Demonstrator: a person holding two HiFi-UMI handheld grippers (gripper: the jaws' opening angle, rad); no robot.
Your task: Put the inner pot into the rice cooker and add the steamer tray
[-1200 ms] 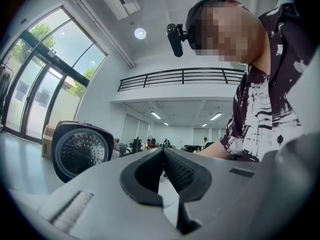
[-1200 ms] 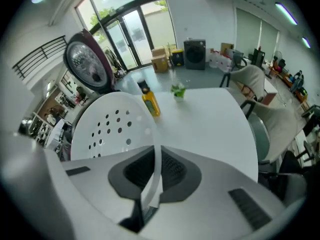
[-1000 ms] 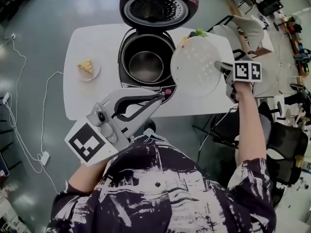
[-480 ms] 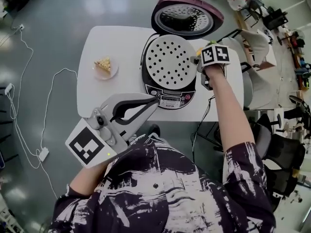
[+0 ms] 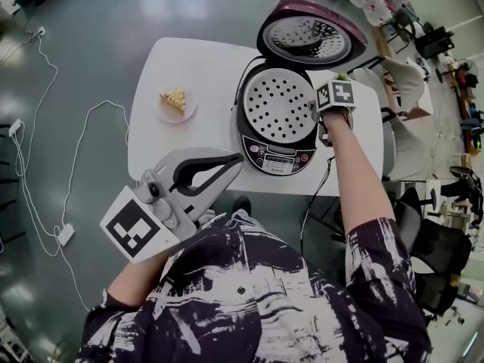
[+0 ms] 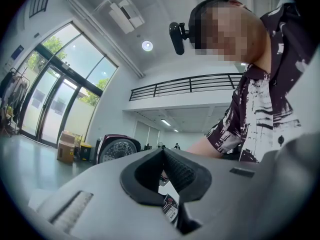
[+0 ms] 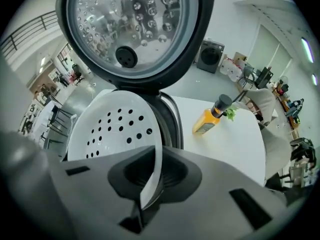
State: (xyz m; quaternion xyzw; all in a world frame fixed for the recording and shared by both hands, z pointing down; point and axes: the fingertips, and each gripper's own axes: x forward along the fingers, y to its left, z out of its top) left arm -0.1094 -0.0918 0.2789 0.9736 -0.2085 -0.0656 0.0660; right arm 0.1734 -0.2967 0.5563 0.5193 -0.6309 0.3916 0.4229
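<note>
Two views | head: steamer tray (image 5: 281,106) over rice cooker (image 5: 277,157) | right tongs (image 7: 149,196) pinch rim

My shirt (image 5: 249,301) is dark with white streaks; the steamer tray (image 5: 281,106) white, hole-dotted; the rice cooker lid (image 5: 302,4) maroon-rimmed.

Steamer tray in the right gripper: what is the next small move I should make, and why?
Probably open the right gripper and let go. The steamer tray lies about level across the opening of the rice cooker, and the jaws pinch only its rim. Whether it is fully seated I cannot tell, so release gently.
</note>
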